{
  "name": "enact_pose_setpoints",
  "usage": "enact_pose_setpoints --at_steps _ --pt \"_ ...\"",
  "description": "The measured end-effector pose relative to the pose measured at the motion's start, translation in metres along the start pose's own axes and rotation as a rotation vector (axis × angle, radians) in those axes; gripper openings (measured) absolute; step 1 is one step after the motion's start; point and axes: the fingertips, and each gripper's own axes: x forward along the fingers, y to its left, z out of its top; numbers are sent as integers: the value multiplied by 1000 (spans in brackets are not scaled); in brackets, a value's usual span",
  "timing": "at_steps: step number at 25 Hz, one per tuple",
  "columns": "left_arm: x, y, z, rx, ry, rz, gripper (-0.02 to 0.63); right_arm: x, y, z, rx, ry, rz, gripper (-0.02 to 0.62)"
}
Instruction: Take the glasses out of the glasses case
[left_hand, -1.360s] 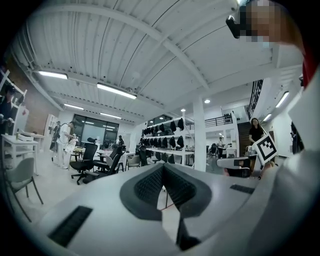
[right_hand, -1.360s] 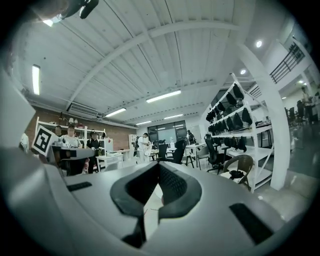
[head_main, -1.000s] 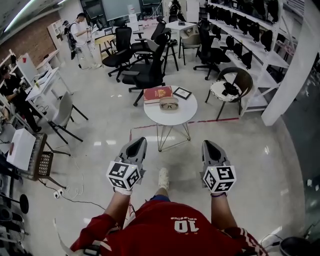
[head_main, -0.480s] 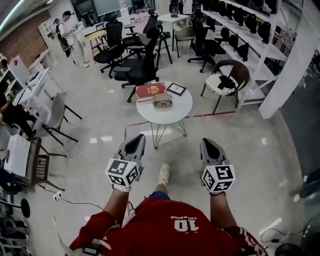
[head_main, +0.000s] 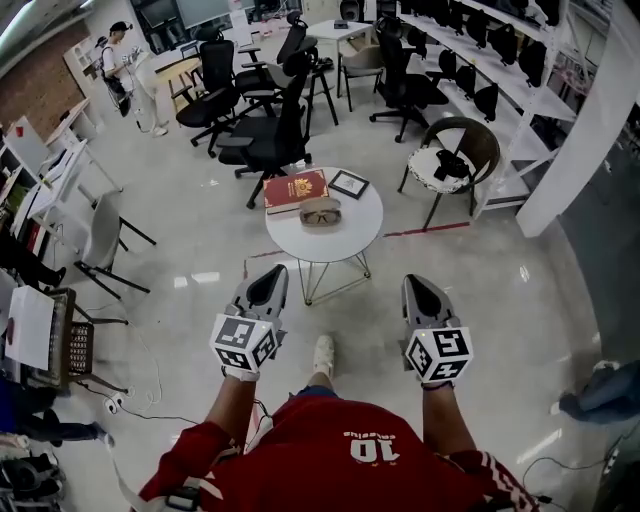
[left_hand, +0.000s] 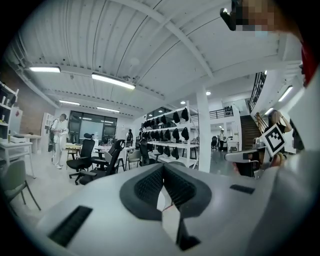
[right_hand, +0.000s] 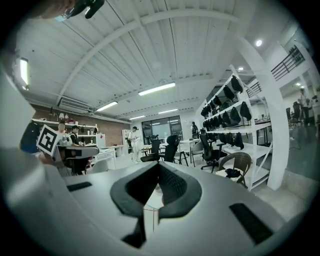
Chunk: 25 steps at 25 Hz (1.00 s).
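Observation:
An open tan glasses case (head_main: 320, 211) with dark-framed glasses in it lies on a small round white table (head_main: 345, 232) ahead of me in the head view. Both grippers hover at waist height, well short of the table. My left gripper (head_main: 271, 274) points toward the table's left side and my right gripper (head_main: 416, 284) toward its right. In the left gripper view the left gripper (left_hand: 163, 170) has its jaws closed together with nothing held. The right gripper (right_hand: 159, 168) looks the same in its own view. Neither gripper view shows the case plainly.
A red book (head_main: 296, 190) and a small framed picture (head_main: 350, 184) share the table. Black office chairs (head_main: 268, 140) stand behind it, a wicker chair (head_main: 451, 166) to its right, shelving (head_main: 520, 70) beyond. A grey chair (head_main: 103, 235) and floor cables (head_main: 140, 385) lie left.
The table and case have drifted slightly left in the head view as I step forward. Both grippers keep the same shut pose. Part of another person has appeared at the lower right.

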Motion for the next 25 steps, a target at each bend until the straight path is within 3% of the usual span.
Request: enact_pose_setpoints --at_steps 12,25 --pt "95 85 31 -4 15 -18 8 122 -20 54 -12 -7 0 15" --pt "183 187 30 -18 16 -43 8 249 -27 69 -25 -2 -28 15"
